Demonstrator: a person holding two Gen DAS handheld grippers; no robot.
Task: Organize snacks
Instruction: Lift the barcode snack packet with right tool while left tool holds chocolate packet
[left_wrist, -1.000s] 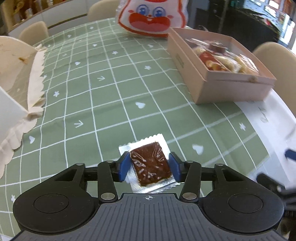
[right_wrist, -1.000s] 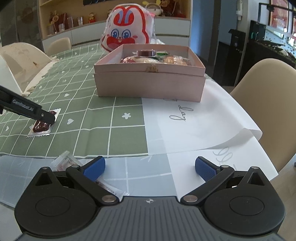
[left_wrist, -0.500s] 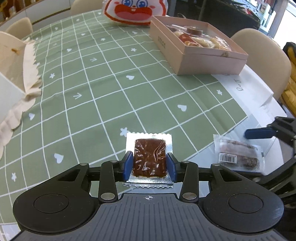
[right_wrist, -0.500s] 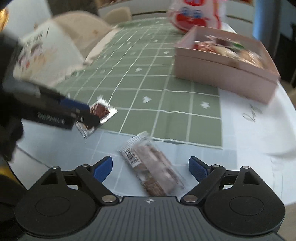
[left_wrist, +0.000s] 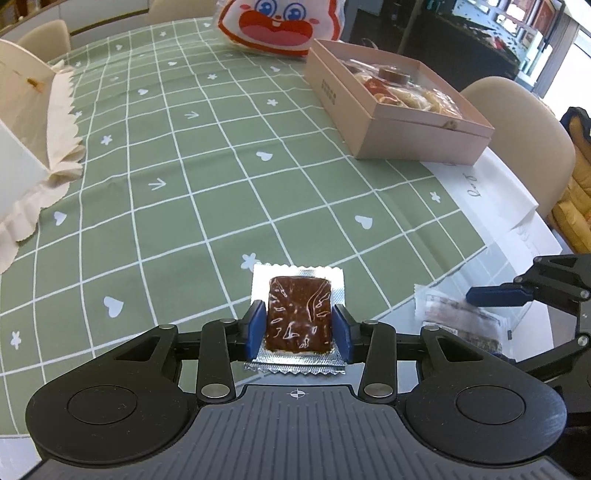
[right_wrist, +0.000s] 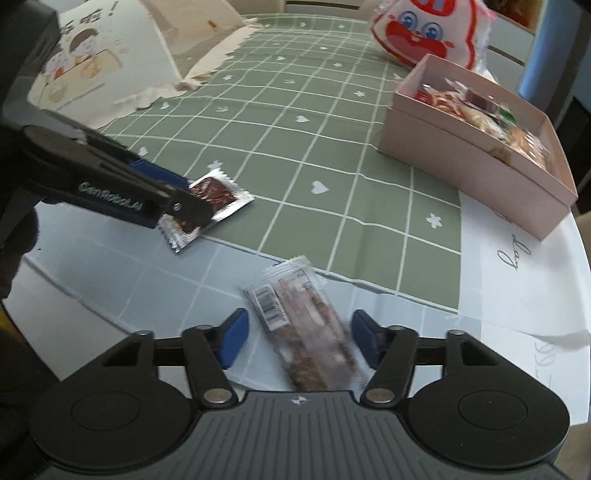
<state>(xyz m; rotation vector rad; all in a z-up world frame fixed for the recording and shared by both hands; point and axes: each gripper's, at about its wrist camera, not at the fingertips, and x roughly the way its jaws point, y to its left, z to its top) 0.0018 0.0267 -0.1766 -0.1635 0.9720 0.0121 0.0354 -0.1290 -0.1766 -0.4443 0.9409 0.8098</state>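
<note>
My left gripper (left_wrist: 298, 330) is shut on a foil-edged packet with a dark brown snack (left_wrist: 298, 317) and holds it just above the green checked tablecloth; the packet also shows in the right wrist view (right_wrist: 212, 195). My right gripper (right_wrist: 298, 341) is open, its blue pads on either side of a clear-wrapped snack bar (right_wrist: 306, 332) that lies on the pale table edge. The bar also shows in the left wrist view (left_wrist: 460, 319). A pink open box (left_wrist: 399, 129) with several snacks stands at the far right, also in the right wrist view (right_wrist: 476, 166).
A red and white rabbit-face bag (left_wrist: 277, 26) lies behind the box. A white paper bag and crinkled paper (left_wrist: 33, 122) stand at the left. White paper sheets (right_wrist: 517, 280) lie by the box. Beige chairs (left_wrist: 517, 125) ring the table.
My left gripper has lifted the brown packet and kept its hold. My right gripper swung left and down over the snack bar, and its jaws have narrowed around it.
</note>
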